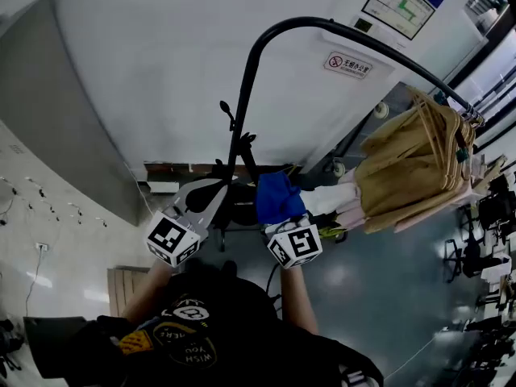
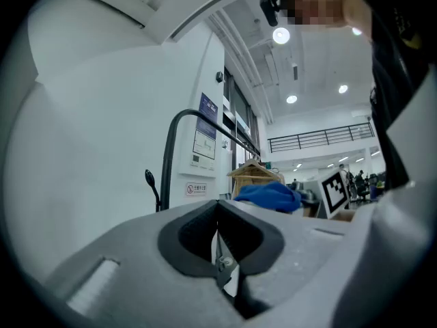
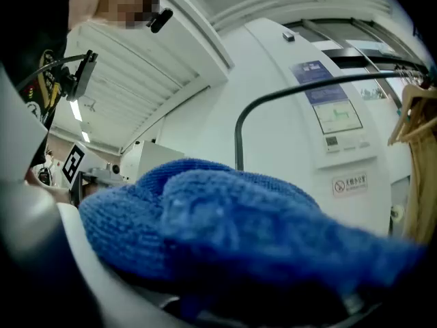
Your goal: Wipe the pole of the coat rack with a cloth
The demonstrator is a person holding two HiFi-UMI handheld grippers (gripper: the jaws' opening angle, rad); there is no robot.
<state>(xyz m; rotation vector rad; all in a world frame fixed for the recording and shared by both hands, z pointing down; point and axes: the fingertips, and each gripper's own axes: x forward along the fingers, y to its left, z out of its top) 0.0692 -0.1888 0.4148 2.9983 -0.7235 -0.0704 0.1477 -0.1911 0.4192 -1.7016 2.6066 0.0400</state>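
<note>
1. Right hand-held gripper [image 1: 282,216]: clamped on the blue cloth [image 1: 279,197]. In its own view the bunched cloth fills the space between the jaws and hides most of them.
2. Left hand-held gripper [image 1: 211,202]: jaws together, only a sliver of gap between the dark pads, nothing in them. In the head view the grey jaws come to a point aimed at the low part of the pole [image 1: 242,111].
3. Cloth sits low, just right of the pole's lower section, near the rack base. Can't tell whether cloth and pole touch. In the right gripper view the pole rises from behind the cloth's top edge.
4. Pole is black. It runs up from the base, bends over at the top and continues right as a long rail.
5. Small black peg [image 1: 228,113] sticks out on the pole's left side, well above both grippers.
6. Wooden hangers [image 1: 415,164] are bunched at the far right end of the rail, well apart from the cloth.
7. The two grippers are side by side, left one just left of the pole, right one just right of it. Marker cubes face the head camera.
8. White wall behind the rack, with a small sign [image 1: 348,64] near the rail's bend.
</note>
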